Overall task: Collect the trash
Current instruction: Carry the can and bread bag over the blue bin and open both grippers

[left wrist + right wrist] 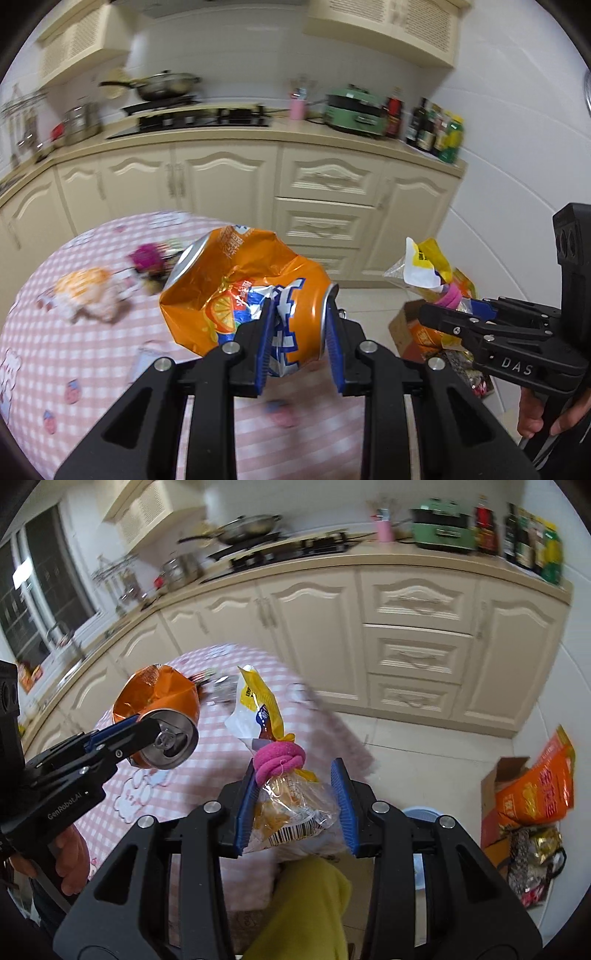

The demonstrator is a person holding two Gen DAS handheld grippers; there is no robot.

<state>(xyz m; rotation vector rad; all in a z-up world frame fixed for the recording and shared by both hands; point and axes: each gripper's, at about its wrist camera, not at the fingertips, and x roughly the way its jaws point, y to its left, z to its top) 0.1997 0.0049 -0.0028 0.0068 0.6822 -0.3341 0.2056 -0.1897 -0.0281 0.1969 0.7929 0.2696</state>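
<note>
Between left gripper (301,332) pads: crushed can (243,295) (sideways, top rightward).

My left gripper (301,325) covers the crushed can's (243,295) lower end. On the checked tablecloth (55,332) behind the can, the litter (88,291) is blurred beyond naming. My right gripper (295,801) hides both sides of the tied snack bag (291,805); the cardboard box (498,794) right of it is half buried in wrappers.

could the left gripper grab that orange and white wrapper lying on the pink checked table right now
Probably not yet. The left gripper is already shut on the crushed orange can, so its jaws are full. The wrapper lies uncovered on the table; nothing else seems to block it.
</note>
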